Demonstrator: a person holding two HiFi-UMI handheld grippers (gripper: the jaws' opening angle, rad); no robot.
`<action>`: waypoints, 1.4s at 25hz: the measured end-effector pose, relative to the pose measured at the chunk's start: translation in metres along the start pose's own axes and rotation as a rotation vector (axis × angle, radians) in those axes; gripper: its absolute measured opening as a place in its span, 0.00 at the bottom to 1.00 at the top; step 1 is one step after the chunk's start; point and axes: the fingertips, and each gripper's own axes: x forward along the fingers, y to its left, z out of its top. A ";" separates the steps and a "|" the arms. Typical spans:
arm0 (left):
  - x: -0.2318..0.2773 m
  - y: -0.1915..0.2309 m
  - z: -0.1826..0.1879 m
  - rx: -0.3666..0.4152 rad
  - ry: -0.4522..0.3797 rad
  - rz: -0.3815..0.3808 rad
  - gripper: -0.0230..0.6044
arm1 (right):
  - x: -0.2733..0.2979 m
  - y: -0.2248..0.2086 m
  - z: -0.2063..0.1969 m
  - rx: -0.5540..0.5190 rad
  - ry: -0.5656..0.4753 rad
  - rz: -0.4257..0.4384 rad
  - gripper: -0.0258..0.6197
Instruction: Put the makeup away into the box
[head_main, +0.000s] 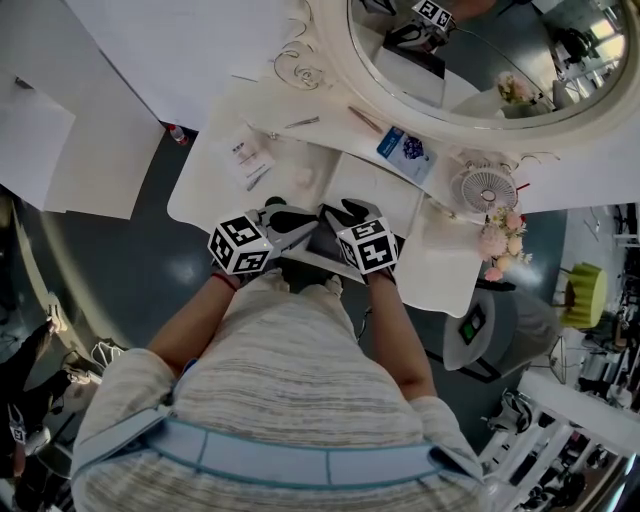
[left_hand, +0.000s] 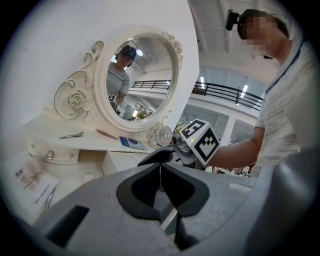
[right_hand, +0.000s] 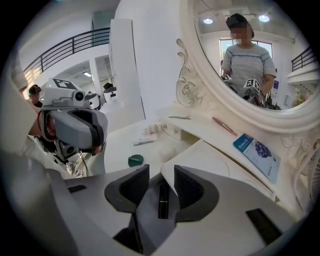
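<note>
The black lipstick tube (right_hand: 163, 200) looks light, rigid and slick, so it is best pinched across its middle. It lies below the right gripper (right_hand: 161, 177), whose jaws are spread. The left gripper (left_hand: 160, 172) has its jaws pressed together.

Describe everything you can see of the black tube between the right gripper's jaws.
The black tube is slim, straight and glossy, like a closed lipstick, with a faint lighter band about midway. It lies flat on a grey surface, lengthwise along the line of the right gripper, and shows in the gap between its open jaws. Neither pad touches it. Whether the grey surface is the box cannot be told.
</note>
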 end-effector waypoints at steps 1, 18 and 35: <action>-0.001 0.001 0.000 -0.002 -0.003 0.003 0.06 | 0.001 0.000 0.004 -0.010 -0.002 0.003 0.26; -0.033 0.022 -0.008 -0.048 -0.036 0.078 0.06 | 0.054 0.028 0.052 -0.354 0.131 0.043 0.37; -0.053 0.053 -0.028 -0.126 -0.044 0.123 0.06 | 0.123 0.019 0.035 -0.736 0.423 0.096 0.39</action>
